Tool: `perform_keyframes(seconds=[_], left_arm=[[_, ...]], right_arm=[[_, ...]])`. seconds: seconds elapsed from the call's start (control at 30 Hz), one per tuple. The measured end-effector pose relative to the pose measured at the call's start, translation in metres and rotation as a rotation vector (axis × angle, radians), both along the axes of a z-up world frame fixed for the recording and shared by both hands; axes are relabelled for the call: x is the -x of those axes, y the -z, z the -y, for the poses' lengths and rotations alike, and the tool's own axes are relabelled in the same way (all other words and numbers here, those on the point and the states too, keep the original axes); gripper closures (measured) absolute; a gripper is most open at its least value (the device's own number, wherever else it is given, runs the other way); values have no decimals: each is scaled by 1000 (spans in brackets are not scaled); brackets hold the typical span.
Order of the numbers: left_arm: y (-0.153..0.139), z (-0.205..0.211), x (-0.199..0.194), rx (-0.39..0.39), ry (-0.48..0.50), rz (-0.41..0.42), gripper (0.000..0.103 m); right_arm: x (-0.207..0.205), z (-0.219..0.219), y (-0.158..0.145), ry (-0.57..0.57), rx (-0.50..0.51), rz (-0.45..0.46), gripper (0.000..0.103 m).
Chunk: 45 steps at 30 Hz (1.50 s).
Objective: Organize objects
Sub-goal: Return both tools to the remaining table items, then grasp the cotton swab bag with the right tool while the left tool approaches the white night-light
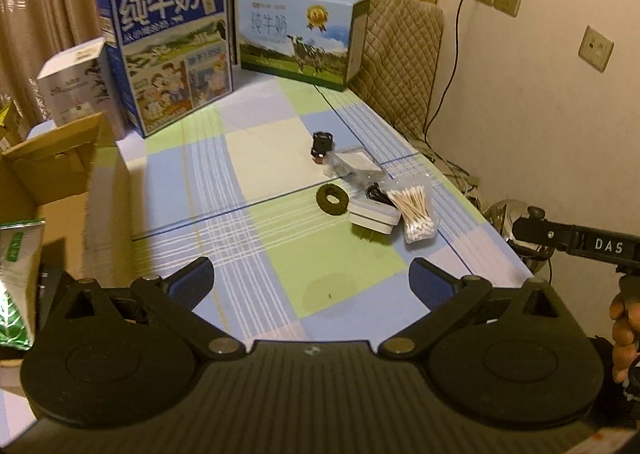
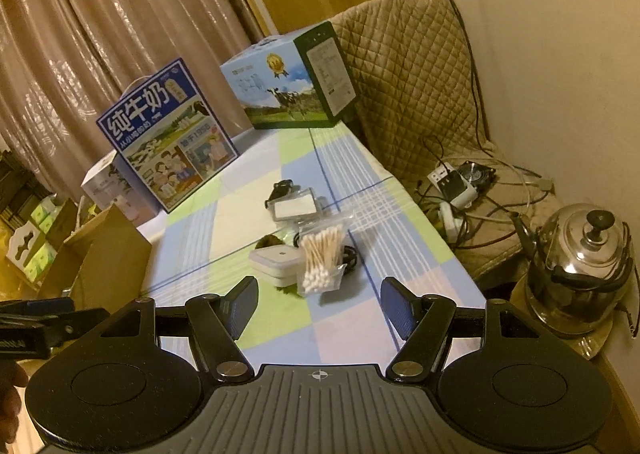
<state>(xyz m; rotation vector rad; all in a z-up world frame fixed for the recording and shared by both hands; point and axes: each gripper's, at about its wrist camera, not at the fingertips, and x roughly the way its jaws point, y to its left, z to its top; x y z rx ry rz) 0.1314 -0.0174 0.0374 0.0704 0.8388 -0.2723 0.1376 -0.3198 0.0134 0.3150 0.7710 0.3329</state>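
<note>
Right now both my tools stand wide and empty: left tool (image 1: 310, 286), right tool (image 2: 318, 302). Just beyond the right one on the worktop (image 2: 344, 338), the cotton swab bag (image 2: 322, 260) looks light, crinkly and slippery; I'd pinch across its bundled middle.

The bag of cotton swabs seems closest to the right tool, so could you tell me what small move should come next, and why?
Probably ease the right tool forward and down over the bag of cotton swabs. Its jaws stand open and empty, and the bag lies just ahead of them, leaning on the white box.
</note>
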Motion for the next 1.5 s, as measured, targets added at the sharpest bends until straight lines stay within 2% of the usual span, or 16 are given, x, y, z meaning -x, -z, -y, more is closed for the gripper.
perform_keyframes(seconds=[0.27,0.47,0.8,0.97,1.13,1.27,1.5], left_arm=[[26,20,-28,-12,37,-37,1],[46,28,-50,-22,55,-62,1],[80,28,-82,-10,57,-100,1],[91,26,-92,1,56,-111,1],[98,25,-100,12,63,-118,1],[102,25,-102,11,78,-113,1],[104,19,-103,20,66,-111,1]], right_arm=[[-34,-5,18,-6,6,-30,38],[-64,-21,34,-68,25,-67,39],[-105,-55,72,-125,123,-93,60],[-116,-64,83,-138,132,-106,64],[-118,-73,89,-174,163,-109,85],[-120,-77,90,-199,152,-110,89],[-123,-92,95,-312,48,-140,91]])
